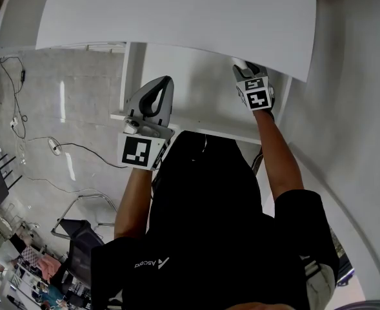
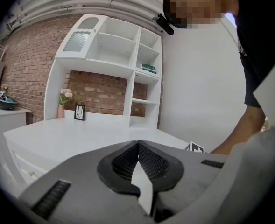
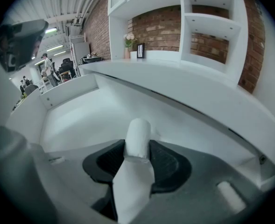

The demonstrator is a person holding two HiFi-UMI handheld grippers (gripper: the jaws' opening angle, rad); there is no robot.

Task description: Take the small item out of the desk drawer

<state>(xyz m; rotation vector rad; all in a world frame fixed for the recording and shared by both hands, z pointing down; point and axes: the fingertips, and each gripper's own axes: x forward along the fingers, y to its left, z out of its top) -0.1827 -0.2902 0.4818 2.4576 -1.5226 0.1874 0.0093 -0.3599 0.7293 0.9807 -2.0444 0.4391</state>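
Observation:
A small white cylinder (image 3: 138,132) stands between the jaws of my right gripper (image 3: 137,146), and both pads press on its sides. That gripper (image 1: 243,66) reaches into the open white drawer (image 1: 196,118) under the desk top (image 1: 177,18); the cylinder (image 1: 239,62) shows as a pale spot at its tip. The drawer's inside (image 3: 81,111) looks bare around it. My left gripper (image 1: 166,80) hangs over the drawer's left front edge, shut with nothing in it, and its tips (image 2: 137,143) meet.
A white shelf unit (image 2: 123,45) stands on the desk against a brick wall, with a vase of flowers (image 2: 62,101) and a small picture frame (image 2: 80,112). An office chair (image 1: 80,237) and cables (image 1: 54,148) lie on the floor at the left.

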